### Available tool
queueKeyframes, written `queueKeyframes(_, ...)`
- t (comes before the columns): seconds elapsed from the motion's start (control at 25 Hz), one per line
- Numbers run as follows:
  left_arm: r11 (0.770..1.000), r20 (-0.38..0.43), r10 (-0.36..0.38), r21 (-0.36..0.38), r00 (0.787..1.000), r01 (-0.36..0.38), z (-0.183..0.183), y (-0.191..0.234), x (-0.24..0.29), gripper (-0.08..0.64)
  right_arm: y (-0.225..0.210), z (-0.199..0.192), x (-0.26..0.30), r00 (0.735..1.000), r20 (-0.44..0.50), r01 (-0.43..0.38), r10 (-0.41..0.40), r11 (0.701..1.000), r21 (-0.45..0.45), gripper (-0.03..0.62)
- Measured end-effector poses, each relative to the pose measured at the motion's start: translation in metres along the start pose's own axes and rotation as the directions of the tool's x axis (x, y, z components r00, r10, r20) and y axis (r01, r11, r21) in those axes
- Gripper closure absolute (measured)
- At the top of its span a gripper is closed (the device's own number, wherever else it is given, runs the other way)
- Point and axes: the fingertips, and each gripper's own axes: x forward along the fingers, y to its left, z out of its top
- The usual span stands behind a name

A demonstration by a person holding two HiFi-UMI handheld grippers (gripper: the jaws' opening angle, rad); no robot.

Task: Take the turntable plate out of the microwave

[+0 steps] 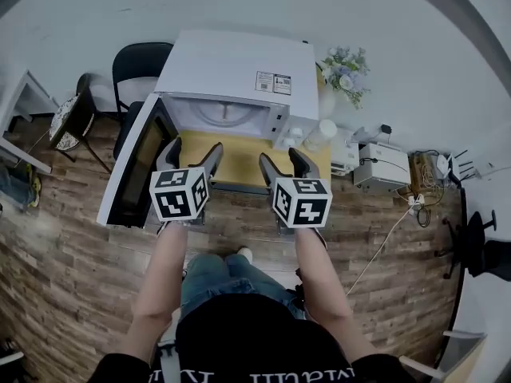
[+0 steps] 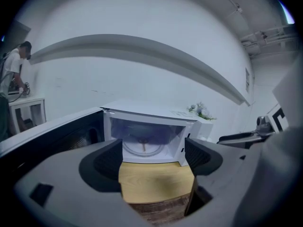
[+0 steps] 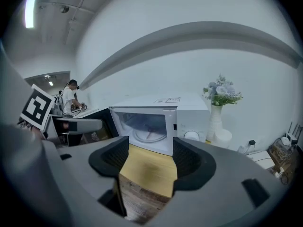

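A white microwave [image 1: 239, 74] stands on a light wooden table [image 1: 239, 159], its dark-windowed door [image 1: 136, 166] swung wide to the left. Inside lies the round glass turntable plate [image 1: 226, 114], also seen in the left gripper view as the plate [image 2: 144, 147] and in the right gripper view as the plate [image 3: 150, 135]. My left gripper [image 1: 192, 156] and right gripper [image 1: 281, 163] hover side by side over the table's front, short of the opening. Both stand open with nothing between the jaws. Each points at the cavity: left gripper [image 2: 151, 157], right gripper [image 3: 146, 156].
A white vase of flowers [image 1: 345, 70] and a small white pot [image 1: 322, 132] stand right of the microwave. A black chair [image 1: 137, 69] is behind left. Cables and white boxes [image 1: 383, 164] lie on the floor at right. A person [image 3: 70, 97] stands at a far desk.
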Motion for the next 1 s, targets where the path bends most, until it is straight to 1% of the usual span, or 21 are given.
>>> queueKeyframes(0.12, 0.999, -0.004, 0.037, -0.01, 0.999, -0.037, -0.006, 0.008, 0.01, 0.143, 0.001, -0.008, 0.017, 0.999, -0.03, -0.026, 0.025, 0.999, -0.026, 0.29)
queueKeyframes(0.28, 0.998, -0.034, 0.031, -0.055, 0.999, -0.033, -0.018, 0.014, 0.026, 0.145, 0.009, -0.015, 0.038, 0.997, -0.041, -0.07, 0.069, 0.997, -0.015, 0.29)
queueKeyframes(0.36, 0.998, -0.05, 0.032, -0.059, 0.998, -0.035, -0.022, 0.02, 0.036, 0.146, 0.014, -0.016, 0.05, 0.996, -0.037, -0.087, 0.087, 0.996, -0.003, 0.29)
queueKeyframes(0.44, 0.998, -0.064, 0.019, -0.057, 0.998, -0.023, -0.026, 0.025, 0.049, 0.146, 0.017, -0.017, 0.063, 0.994, -0.039, -0.102, 0.102, 0.995, 0.014, 0.29)
queueKeyframes(0.48, 0.998, -0.069, 0.009, -0.069, 0.998, -0.014, -0.028, 0.027, 0.055, 0.146, 0.018, -0.018, 0.071, 0.993, -0.041, -0.107, 0.108, 0.994, 0.024, 0.29)
queueKeyframes(0.64, 0.986, -0.09, -0.032, -0.167, 0.995, 0.016, -0.041, 0.043, 0.079, 0.146, 0.022, -0.024, 0.1, 0.992, -0.047, -0.115, 0.118, 0.991, 0.074, 0.29)
queueKeyframes(0.72, 0.979, -0.093, -0.057, -0.202, 0.994, 0.037, -0.046, 0.05, 0.091, 0.146, 0.024, -0.026, 0.117, 0.992, -0.042, -0.117, 0.122, 0.988, 0.105, 0.29)
queueKeyframes(0.8, 0.971, -0.089, -0.075, -0.235, 0.993, 0.052, -0.051, 0.058, 0.104, 0.146, 0.024, -0.028, 0.134, 0.991, -0.035, -0.121, 0.128, 0.98, 0.156, 0.293)
queueKeyframes(0.92, 0.95, -0.085, -0.095, -0.306, 0.992, 0.065, -0.058, 0.071, 0.121, 0.146, 0.023, -0.032, 0.155, 0.991, -0.028, -0.121, 0.132, 0.961, 0.249, 0.293)
queueKeyframes(1.0, 0.935, -0.086, -0.114, -0.347, 0.99, 0.077, -0.062, 0.075, 0.132, 0.146, 0.021, -0.036, 0.167, 0.992, -0.026, -0.113, 0.126, 0.951, 0.287, 0.293)
